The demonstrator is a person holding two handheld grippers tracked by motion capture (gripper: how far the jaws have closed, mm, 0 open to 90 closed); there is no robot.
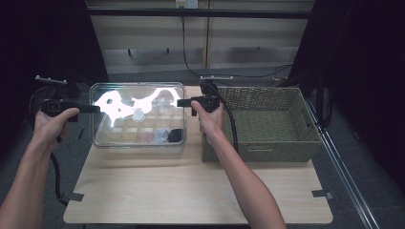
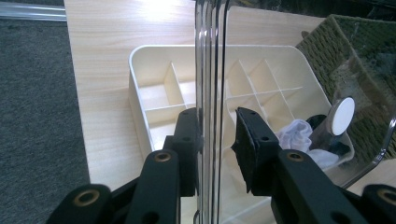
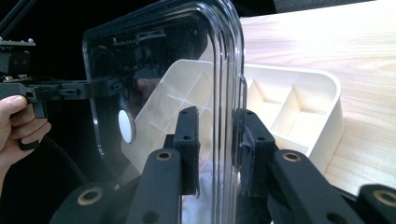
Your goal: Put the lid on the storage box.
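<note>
A clear plastic lid (image 1: 138, 98) with a white round knob (image 1: 138, 115) hangs just above a cream compartment tray (image 1: 125, 139) on the wooden table (image 1: 191, 186). My left gripper (image 1: 95, 109) is shut on the lid's left rim and my right gripper (image 1: 180, 102) on its right rim. In the left gripper view the jaws of my left gripper (image 2: 217, 149) clamp the lid's edge (image 2: 212, 70) over the tray (image 2: 163, 93). In the right gripper view the right gripper (image 3: 218, 149) pinches the lid's rim (image 3: 224, 70), with the tray (image 3: 299, 107) below it.
An empty woven basket (image 1: 272, 119) stands right of the tray, close to my right hand. White cloth (image 2: 299, 133) and a dark item (image 1: 175, 136) lie in the tray's front right compartments. Grey floor (image 2: 37, 93) borders the table's left edge.
</note>
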